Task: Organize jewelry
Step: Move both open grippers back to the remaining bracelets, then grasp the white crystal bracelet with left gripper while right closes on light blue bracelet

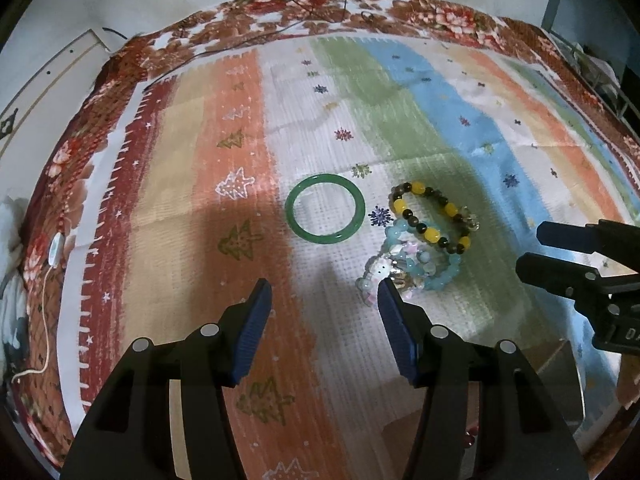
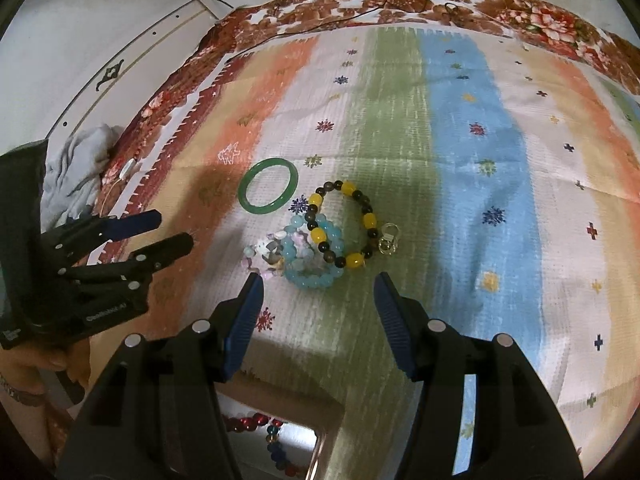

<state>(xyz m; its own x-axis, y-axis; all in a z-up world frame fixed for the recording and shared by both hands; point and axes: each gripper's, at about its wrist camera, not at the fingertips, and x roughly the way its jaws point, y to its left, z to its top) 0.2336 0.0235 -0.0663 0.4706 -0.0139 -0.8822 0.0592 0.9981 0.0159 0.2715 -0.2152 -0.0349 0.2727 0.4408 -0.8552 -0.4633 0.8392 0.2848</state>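
Note:
A green bangle [image 1: 326, 208] [image 2: 268, 191] lies flat on the striped cloth. Right of it lie a yellow-and-dark bead bracelet [image 1: 433, 215] [image 2: 344, 224], a light blue bead bracelet [image 1: 436, 272] [image 2: 320, 258] and a pale charm bracelet [image 1: 378, 272] [image 2: 266, 254], touching in a heap. My left gripper [image 1: 324, 300] is open and empty, just short of the bangle and the heap. My right gripper [image 2: 318, 294] is open and empty, just in front of the heap. Each gripper shows in the other view, the right at the right edge [image 1: 532, 250], the left at the left edge [image 2: 176, 230].
An open box [image 2: 280, 432] with red and mixed beads sits below the right gripper at the near edge. A small clear clasp [image 2: 389, 239] lies right of the heap. The striped cloth [image 1: 400, 120] covers a floral bedspread [image 1: 280, 12]; cables run along its far edge.

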